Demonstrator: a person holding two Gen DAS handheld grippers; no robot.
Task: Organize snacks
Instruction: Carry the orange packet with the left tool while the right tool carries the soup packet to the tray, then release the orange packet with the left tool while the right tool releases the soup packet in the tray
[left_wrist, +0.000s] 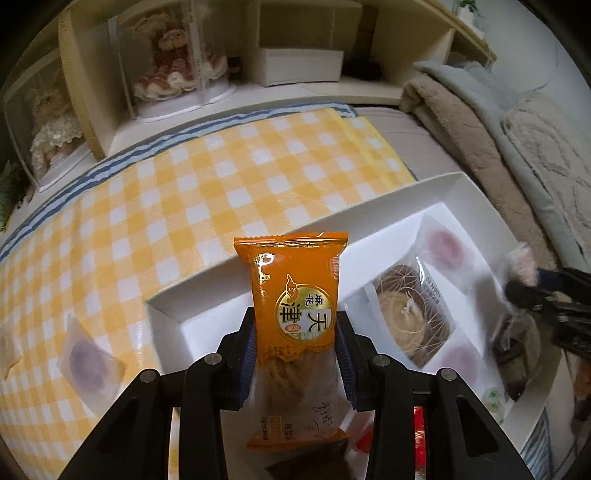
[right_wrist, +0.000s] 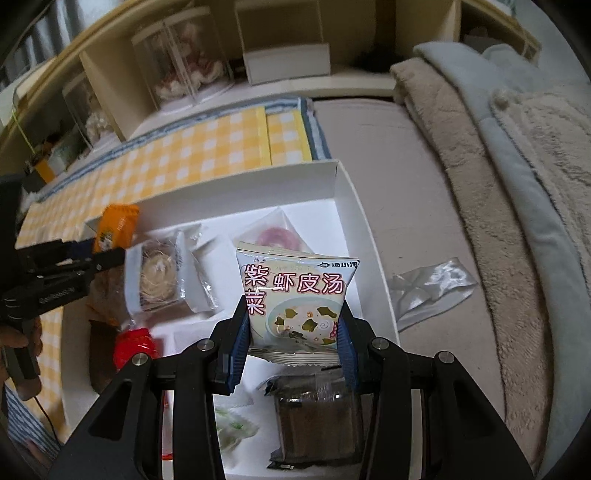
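left wrist view: the orange snack packet (left_wrist: 295, 306) was pinched lengthwise in the left claw (left_wrist: 295, 347), directly above the white box (left_wrist: 295, 229). the soup packet (right_wrist: 295, 295) was pinched in the right claw (right_wrist: 293, 343), over the same box's right side.

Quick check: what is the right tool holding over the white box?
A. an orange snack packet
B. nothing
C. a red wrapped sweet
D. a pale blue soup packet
D: the right tool is clamped on the pale blue soup packet above the white box.

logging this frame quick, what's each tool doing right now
left tool: closed on the orange snack packet, above the white box.
right tool: closed on the pale blue soup packet, above the same box.
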